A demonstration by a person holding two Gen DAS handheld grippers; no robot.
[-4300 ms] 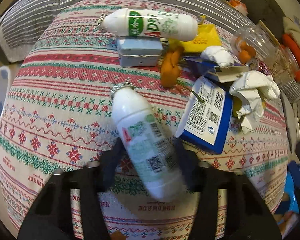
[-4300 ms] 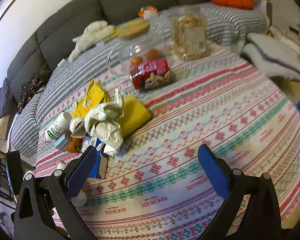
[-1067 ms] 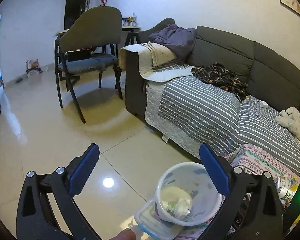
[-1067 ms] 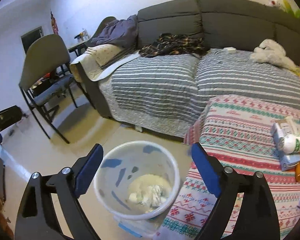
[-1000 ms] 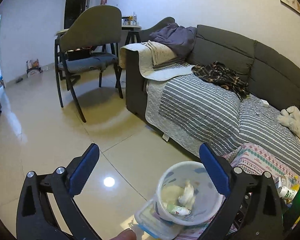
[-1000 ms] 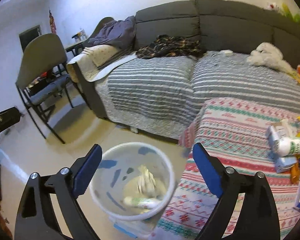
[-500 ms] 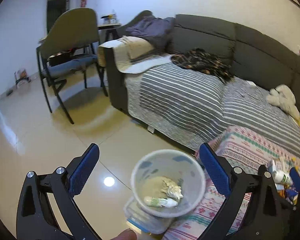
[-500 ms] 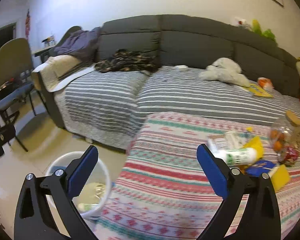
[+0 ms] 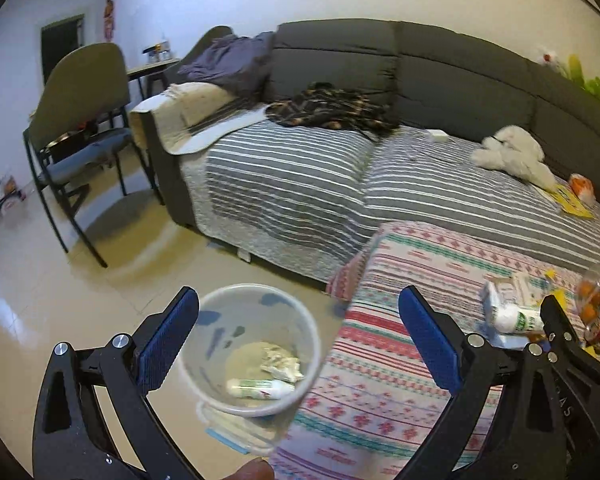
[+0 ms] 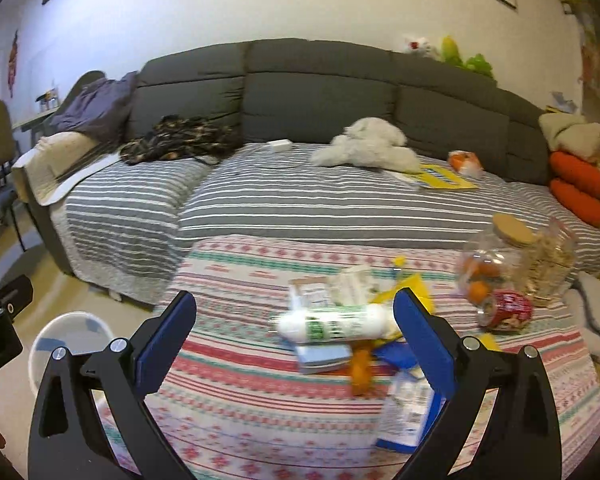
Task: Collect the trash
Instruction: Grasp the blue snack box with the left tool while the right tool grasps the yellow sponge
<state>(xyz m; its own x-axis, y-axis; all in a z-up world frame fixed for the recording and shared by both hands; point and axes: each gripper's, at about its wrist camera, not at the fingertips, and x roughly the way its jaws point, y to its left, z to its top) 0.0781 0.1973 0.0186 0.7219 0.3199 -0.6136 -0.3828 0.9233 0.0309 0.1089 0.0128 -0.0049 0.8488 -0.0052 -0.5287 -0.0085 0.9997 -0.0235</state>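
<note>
Left hand-held gripper [image 9: 298, 334]: jaws spread wide, holding nothing; blue pads frame the lower middle of the left wrist view.
Right hand-held gripper [image 10: 290, 330]: jaws spread wide, holding nothing; it sits at the bottom of the right wrist view, pointing at the pile on the bench.
Bin [image 9: 220, 320]: white tub on the floor, lower centre of the left view, just beside the bench edge.
Trash in the bin: a white bottle [image 9: 260, 389] lying on its side, next to a crumpled wad of paper [image 9: 281, 363].
Bench [image 10: 236, 280]: covered by a patterned red, green and white cloth.
Trash on the bench: a white bottle with green print [image 10: 334, 323] lies on its side between the right pads, on top of a light blue box [image 10: 320, 354]; blue carton [image 10: 406, 414] at lower right.
Jar [image 10: 490, 258]: clear, cork lid, oranges inside, right side.
Sofa [image 10: 320, 92]: dark grey, across the back, striped cover on the seat.
</note>
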